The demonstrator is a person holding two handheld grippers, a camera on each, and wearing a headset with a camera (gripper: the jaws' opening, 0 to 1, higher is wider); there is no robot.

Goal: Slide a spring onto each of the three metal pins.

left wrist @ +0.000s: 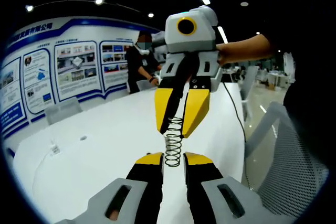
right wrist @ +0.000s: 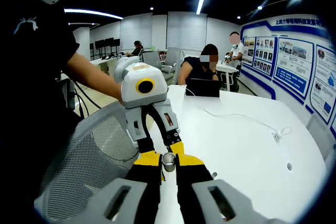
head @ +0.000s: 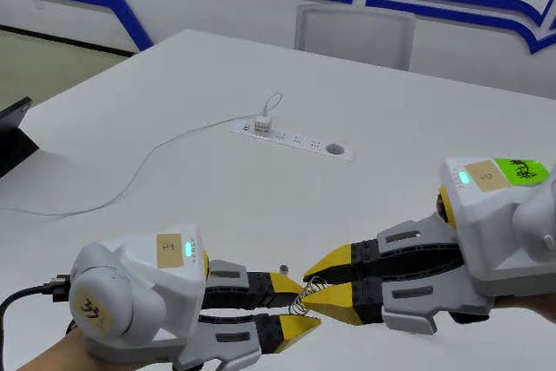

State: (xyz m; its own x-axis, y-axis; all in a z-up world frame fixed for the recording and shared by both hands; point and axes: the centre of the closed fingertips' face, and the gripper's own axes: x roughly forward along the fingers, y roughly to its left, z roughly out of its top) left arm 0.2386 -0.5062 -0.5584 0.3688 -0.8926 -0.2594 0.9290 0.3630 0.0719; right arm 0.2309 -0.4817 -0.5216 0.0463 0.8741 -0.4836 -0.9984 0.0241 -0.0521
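Over the white table [head: 261,84] the right gripper [right wrist: 168,158] clamps a spring [left wrist: 173,142], seemingly feeding it toward the left gripper [left wrist: 172,157], whose hold I can't tell; next comes straight alignment.

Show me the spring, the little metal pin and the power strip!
spring [left wrist: 173,142], left gripper view, on its middle coils.
metal pin [head: 283,269], head view, on its small upright body.
power strip [head: 295,140], head view, on the middle of its white top.
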